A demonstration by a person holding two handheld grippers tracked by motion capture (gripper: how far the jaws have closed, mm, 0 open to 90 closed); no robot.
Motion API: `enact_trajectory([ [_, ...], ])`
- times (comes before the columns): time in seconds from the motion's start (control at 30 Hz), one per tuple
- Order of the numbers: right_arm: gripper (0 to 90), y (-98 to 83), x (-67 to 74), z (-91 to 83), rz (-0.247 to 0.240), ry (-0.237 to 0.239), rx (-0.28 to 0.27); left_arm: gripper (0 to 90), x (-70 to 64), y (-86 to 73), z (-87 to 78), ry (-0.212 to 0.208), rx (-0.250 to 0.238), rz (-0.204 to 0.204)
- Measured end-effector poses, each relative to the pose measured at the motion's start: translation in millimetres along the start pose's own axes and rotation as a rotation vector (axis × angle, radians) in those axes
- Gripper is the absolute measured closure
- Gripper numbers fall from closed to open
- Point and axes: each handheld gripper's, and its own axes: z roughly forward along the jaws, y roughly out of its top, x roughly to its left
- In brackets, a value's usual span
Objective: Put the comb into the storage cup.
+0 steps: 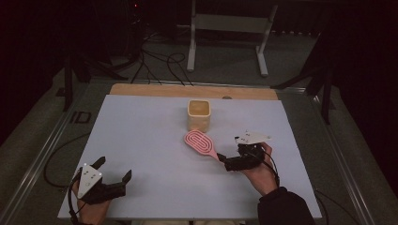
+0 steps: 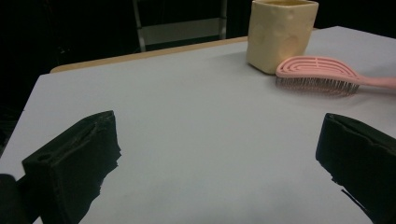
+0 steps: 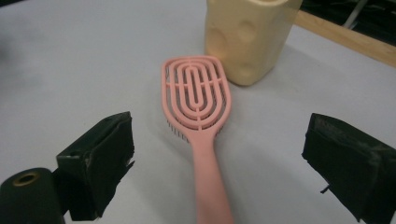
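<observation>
My high view looks forward and down from above the near edge, taking in the whole table (image 1: 141,140) and dark floor beyond at 12 o'clock. My left gripper view sits low at the table's 7 o'clock corner, facing toward 1 o'clock across bare surface, with the cup (image 2: 281,35) and brush (image 2: 317,70) far off at upper right. My right gripper view rides close over the brush (image 3: 198,100) handle from about 4 o'clock, facing 11 o'clock, the cup (image 3: 247,37) just behind. All three views share the cup (image 1: 199,115) and brush (image 1: 201,143) near table centre.
</observation>
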Motion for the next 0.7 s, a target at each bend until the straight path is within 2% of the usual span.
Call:
enact_trajectory([
  [0.1, 8.6, 1.5, 0.3, 1.7, -0.006, 0.002, 0.012, 0.1, -0.1, -0.1, 0.2, 0.000, 0.001, 0.002],
  [0.17, 8.6, 3.9, -0.4, 3.2, 0.008, 0.032, 0.008, 0.1, -0.1, -0.1, 0.3, -0.001, 0.001, 0.003],
  [0.23, 8.6, 6.0, -1.2, 3.8, 0.012, 0.038, 0.008, 0.1, -0.1, -0.2, 0.5, -0.003, 0.003, 0.004],
  [0.7, 8.6, 14.4, -4.2, 13.0, 0.008, 0.063, 0.037, 0.1, -0.4, -0.3, 0.7, -0.004, 0.004, 0.006],
])
